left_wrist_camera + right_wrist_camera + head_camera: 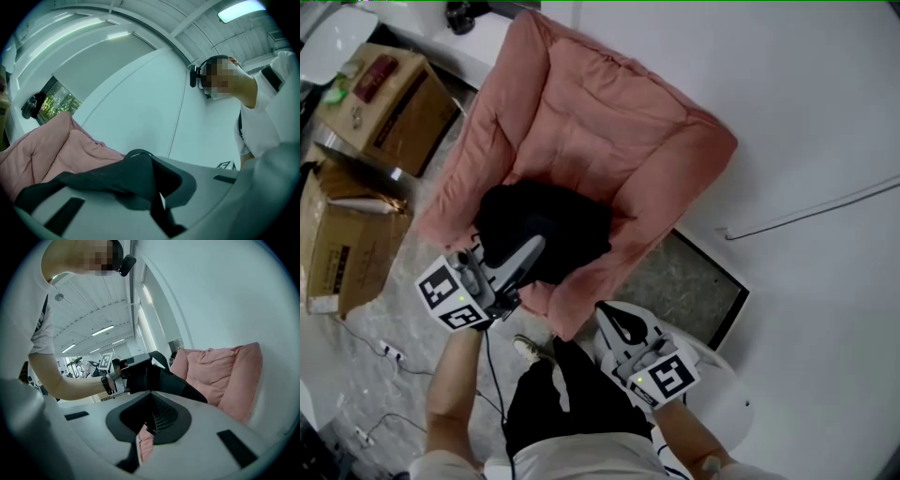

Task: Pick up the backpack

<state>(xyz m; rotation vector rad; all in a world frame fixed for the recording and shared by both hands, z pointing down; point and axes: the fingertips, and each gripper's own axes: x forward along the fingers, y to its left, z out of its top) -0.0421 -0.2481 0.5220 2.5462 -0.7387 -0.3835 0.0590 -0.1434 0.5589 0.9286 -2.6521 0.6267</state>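
Ahead of the left gripper [534, 246], smooth grey plastic, the backpack [558, 220] is matt black cloth; beneath it the armchair [609, 122] is soft quilted pink fabric.

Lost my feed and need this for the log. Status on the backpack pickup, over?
Left gripper shut on black backpack fabric. Right gripper shut, empty, clear of it. Backpack over pink armchair seat. Nothing seen in the way.
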